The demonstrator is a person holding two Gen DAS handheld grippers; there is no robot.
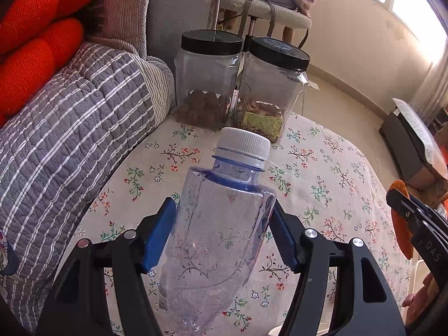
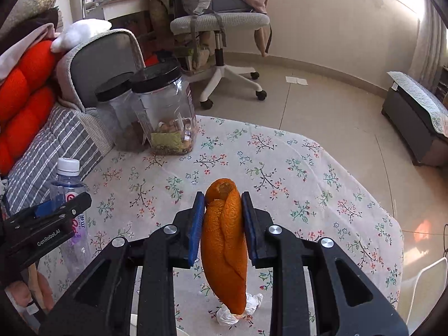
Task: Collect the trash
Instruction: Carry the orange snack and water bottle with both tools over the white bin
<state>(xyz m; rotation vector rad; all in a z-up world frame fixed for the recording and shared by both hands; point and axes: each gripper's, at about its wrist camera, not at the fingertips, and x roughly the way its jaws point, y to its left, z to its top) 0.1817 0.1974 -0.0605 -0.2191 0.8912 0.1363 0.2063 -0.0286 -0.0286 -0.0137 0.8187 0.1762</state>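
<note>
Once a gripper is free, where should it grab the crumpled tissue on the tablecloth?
Take the crumpled tissue from straight above, jaws closing across its bunched middle. It lies low and loose on the floral tablecloth, so a side approach would likely just push it. The orange peel in the right gripper hangs over it now.

Black linkage arms, silver rivets, blue-padded fingers, white "GenRobot.AI" lettering.

"GenRobot.AI" in white on black left gripper; "DAS" on black right gripper. Clear plastic bottle label unreadable.
</note>
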